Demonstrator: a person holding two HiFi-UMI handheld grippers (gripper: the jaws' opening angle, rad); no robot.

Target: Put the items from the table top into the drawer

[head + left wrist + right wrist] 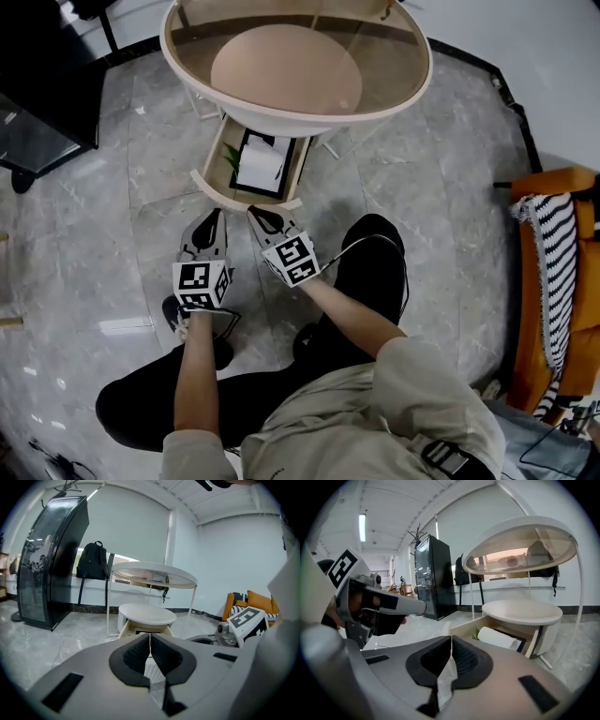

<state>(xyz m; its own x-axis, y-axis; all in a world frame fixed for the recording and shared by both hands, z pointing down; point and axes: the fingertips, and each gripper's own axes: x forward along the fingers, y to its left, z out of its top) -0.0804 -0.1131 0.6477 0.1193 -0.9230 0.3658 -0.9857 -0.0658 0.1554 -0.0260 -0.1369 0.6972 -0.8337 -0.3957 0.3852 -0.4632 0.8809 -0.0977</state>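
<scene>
The open drawer (246, 194) sticks out from under the round glass-topped table (412, 89) toward me. Inside it lie a white roll (262, 164), a black-edged flat item (274, 143) and something green (231, 157). My left gripper (214, 217) and right gripper (255, 215) hover side by side just in front of the drawer, both shut with nothing between the pads. In the right gripper view the shut right gripper (451, 641) points at the drawer (464, 626), with the roll (499, 638) showing. The left gripper (150, 637) faces the table head on.
A tall black cabinet (51, 564) stands to the left and a backpack (92, 560) leans behind the table. An orange chair with a striped cloth (553, 272) sits at the right. My legs in black trousers (370, 272) rest on the marble floor near the drawer.
</scene>
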